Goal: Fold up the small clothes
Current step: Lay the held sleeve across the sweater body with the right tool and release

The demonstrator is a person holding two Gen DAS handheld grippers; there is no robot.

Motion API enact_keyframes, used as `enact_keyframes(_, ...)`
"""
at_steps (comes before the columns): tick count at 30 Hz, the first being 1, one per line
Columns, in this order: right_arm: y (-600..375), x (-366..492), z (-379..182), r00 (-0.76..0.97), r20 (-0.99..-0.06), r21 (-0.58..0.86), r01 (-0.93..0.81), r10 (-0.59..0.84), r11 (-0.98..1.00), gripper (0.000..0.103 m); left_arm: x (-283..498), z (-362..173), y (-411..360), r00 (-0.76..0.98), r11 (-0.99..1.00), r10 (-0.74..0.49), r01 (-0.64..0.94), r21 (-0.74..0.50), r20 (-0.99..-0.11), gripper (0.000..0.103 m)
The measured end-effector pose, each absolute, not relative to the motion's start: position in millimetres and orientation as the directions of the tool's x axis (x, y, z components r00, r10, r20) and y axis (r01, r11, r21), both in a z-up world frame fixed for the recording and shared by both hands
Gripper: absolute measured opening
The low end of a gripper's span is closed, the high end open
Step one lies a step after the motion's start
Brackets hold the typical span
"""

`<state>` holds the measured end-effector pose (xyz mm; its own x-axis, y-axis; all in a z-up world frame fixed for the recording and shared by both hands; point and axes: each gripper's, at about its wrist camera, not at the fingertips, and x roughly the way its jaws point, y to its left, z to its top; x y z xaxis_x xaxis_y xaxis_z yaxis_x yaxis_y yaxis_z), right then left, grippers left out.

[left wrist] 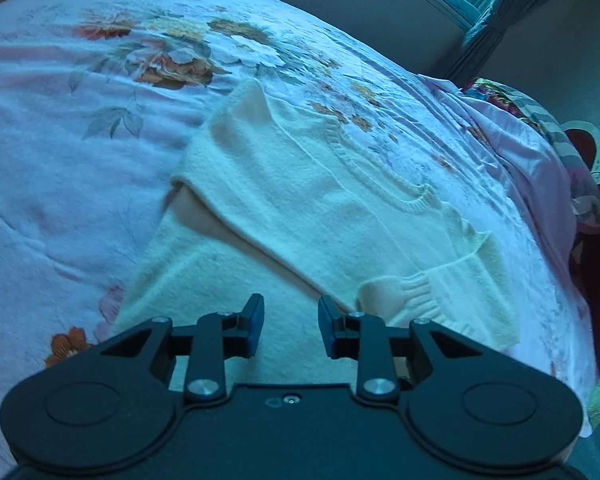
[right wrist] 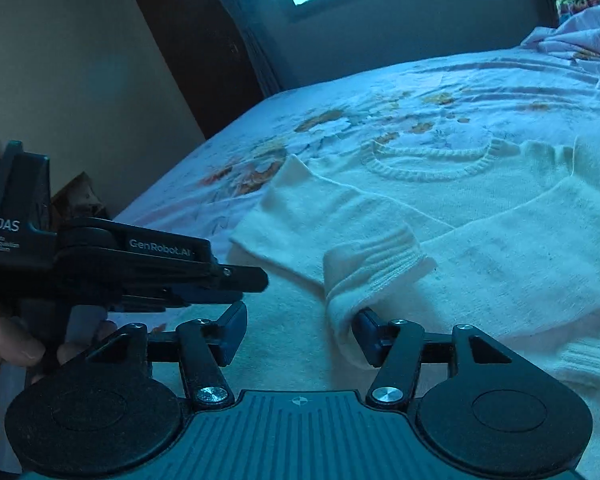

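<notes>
Cream sweater (left wrist: 300,184) lies flat on floral bedspread (left wrist: 60,160), both sleeves folded across body. Left tool (left wrist: 291,326) spread wide, empty, above sweater hem. Right tool (right wrist: 300,332) spread wide; sleeve cuff (right wrist: 364,276) drapes over its right finger (right wrist: 370,330).
</notes>
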<state>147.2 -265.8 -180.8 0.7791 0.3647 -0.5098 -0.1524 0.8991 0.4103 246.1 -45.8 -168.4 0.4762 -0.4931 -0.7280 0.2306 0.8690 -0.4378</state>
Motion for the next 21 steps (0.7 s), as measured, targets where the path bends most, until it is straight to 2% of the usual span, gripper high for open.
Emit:
enact_keyframes(4, -275.9, 146.3, -177.0, 0.806, -0.496, 0.412, -0.108, 0.323, 0.905, 0.058, 235.8, -167.6, -47.3, 0.490, 0.866, -0.496, 0.220, -0.449, -0.717, 0.032)
enact_keyframes(6, -273.9, 159.2, -178.3, 0.792, -0.501, 0.452, -0.103, 0.348, 0.886, 0.058, 237.4, -167.2, -41.1, 0.497, 0.873, -0.478, 0.183, -0.451, -0.724, 0.032)
enact_keyframes(12, -224.3, 152.5, -177.7, 0.692, -0.496, 0.441, -0.319, 0.524, 0.839, 0.058, 243.0, -162.0, -17.6, 0.503, 0.878, -0.463, 0.150, -0.455, -0.730, 0.033)
enact_keyframes(19, -259.4, 114.0, -182.0, 0.773, -0.501, 0.431, -0.168, 0.390, 0.886, 0.058, 227.2, -183.3, -30.1, 0.430, 0.857, -0.511, 0.190, -0.478, -0.745, 0.033)
enact_keyframes(21, -271.0, 106.1, -182.3, 0.780, -0.509, 0.439, -0.128, 0.364, 0.889, 0.058, 222.2, -187.4, -35.2, 0.433, 0.849, -0.524, 0.197, -0.490, -0.733, 0.030)
